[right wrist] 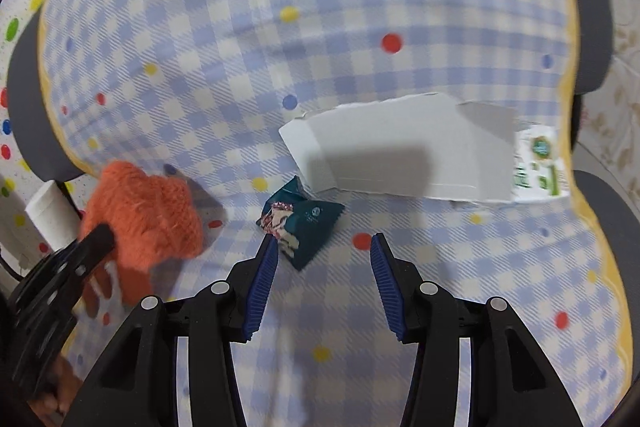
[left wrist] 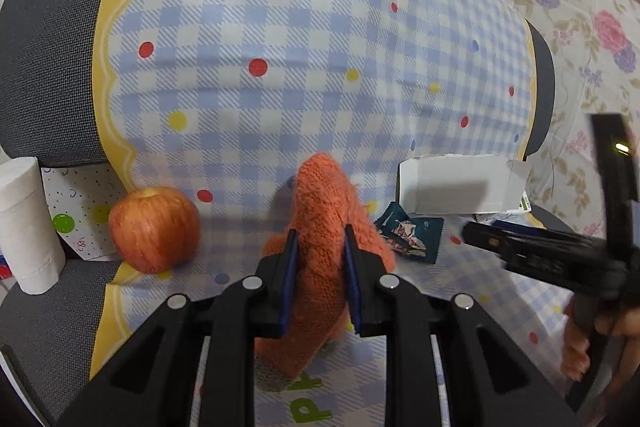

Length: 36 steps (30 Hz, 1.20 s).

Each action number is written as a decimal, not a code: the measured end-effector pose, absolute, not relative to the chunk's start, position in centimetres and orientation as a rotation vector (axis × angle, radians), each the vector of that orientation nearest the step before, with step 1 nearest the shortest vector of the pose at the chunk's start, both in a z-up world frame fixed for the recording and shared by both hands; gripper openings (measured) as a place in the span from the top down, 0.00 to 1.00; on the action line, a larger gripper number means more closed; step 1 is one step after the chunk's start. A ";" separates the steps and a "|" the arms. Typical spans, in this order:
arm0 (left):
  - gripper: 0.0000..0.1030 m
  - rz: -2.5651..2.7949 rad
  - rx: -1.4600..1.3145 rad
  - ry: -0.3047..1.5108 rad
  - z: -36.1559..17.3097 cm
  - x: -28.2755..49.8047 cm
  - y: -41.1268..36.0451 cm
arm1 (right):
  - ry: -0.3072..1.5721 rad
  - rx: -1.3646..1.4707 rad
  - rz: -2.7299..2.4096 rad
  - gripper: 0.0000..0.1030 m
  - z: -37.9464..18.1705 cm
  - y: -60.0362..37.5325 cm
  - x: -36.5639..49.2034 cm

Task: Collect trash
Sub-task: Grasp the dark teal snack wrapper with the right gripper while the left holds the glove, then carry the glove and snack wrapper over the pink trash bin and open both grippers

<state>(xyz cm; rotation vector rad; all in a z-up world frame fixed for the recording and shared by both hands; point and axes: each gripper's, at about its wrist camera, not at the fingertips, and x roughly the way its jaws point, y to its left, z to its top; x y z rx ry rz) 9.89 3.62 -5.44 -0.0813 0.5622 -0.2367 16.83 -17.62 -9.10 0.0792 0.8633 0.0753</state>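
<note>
My left gripper is shut on a fuzzy orange cloth and holds it above the checked tablecloth; the cloth also shows in the right wrist view. A dark teal snack wrapper lies crumpled on the tablecloth, also in the left wrist view. My right gripper is open and empty, its left finger at the wrapper's near edge. A torn white cardboard box lies flat just beyond the wrapper, and shows in the left wrist view.
A red apple sits left of the orange cloth. A white paper roll stands at the far left. Grey chair backs ring the table. A floral wall is at the right.
</note>
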 end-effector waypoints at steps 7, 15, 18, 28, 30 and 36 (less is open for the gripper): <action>0.81 -0.250 -0.123 0.580 -5.9 10.1 4.4 | 0.958 0.104 0.097 0.43 -11.5 -17.2 20.6; 0.80 -0.243 -0.085 0.565 -5.7 9.8 3.8 | 0.990 0.030 0.088 0.58 -12.0 -16.1 22.1; 0.80 -0.241 -0.095 0.563 -5.7 9.9 4.0 | 0.988 0.043 0.116 0.88 -11.9 -15.9 21.5; 0.80 -0.253 -0.082 0.501 -5.0 8.7 3.8 | 0.774 0.096 0.141 0.98 -5.8 -16.9 12.9; 0.80 -0.262 -0.084 0.474 -4.7 8.1 3.8 | 0.714 0.087 0.114 0.98 -4.2 -17.6 9.9; 0.80 -0.279 -0.034 0.358 -3.6 6.0 2.8 | 0.620 0.122 0.023 0.98 -1.9 -21.0 2.2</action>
